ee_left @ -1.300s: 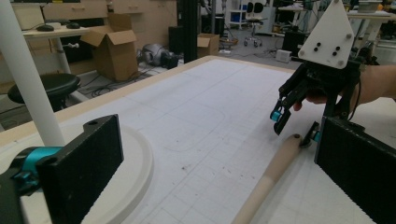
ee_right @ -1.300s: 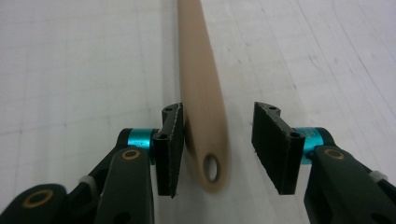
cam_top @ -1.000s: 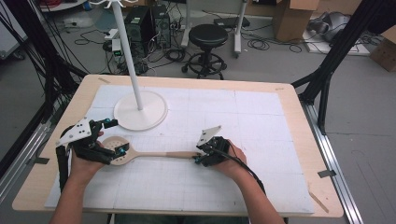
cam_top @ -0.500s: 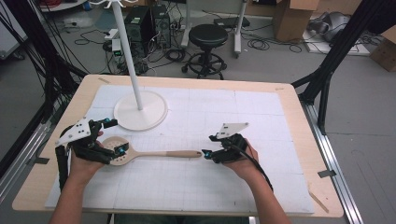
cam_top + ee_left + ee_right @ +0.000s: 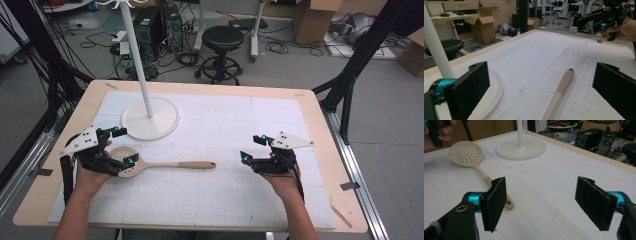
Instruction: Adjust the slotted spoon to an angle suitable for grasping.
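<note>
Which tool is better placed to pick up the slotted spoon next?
Probably left: the left tool stands open over the slotted spoon's bowl end, while the right tool, also open, sits apart from its handle tip.

Each black gripper, left gripper (image 5: 119,148) and right gripper (image 5: 254,148), is fitted with teal joints, ribbed pads and a grey triangular plate.

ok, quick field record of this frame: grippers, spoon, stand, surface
left gripper: open, jaws either side of the spoon's bowl end, not closed on it
right gripper: open, holding nothing, apart from the handle tip
slotted spoon: flat on the mat, bowl toward the left gripper, handle pointing at the right gripper
stand: white round base with upright pole, behind the spoon
mat: white grid sheet on wooden table
</note>
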A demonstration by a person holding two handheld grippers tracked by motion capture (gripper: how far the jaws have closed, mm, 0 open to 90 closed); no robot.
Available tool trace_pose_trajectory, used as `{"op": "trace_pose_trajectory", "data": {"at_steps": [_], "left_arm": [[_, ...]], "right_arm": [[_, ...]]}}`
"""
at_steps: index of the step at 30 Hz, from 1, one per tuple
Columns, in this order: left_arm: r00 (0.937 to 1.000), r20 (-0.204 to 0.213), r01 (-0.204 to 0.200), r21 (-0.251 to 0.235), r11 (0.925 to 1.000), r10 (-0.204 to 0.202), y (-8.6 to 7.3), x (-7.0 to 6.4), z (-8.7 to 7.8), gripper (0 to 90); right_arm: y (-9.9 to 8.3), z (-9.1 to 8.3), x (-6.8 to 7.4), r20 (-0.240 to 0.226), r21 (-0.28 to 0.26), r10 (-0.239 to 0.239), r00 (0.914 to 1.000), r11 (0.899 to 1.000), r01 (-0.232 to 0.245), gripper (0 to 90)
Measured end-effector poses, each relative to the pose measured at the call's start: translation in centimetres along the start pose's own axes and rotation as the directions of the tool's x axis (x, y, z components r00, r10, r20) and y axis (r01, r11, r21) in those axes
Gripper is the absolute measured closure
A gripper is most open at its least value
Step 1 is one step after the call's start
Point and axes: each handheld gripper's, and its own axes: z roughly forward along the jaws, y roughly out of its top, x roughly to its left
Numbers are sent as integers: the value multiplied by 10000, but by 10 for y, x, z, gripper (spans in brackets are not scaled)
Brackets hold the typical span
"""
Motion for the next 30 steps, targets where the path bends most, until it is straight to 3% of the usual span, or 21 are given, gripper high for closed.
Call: {"op": "trace_pose_trajectory", "data": {"at_steps": [17,30], "left_arm": [[9993,369,15,-11,10000,-14,0,-1,-1,17],[9991,420,-2,232,9997,-8,-1,-3,1,17]], "right_arm": [[-2,-5,-11,216,-446,527,9984,9977,-517,157],[-4,-8,-15,374,-725,645,9972,9955,-617,114]]}}
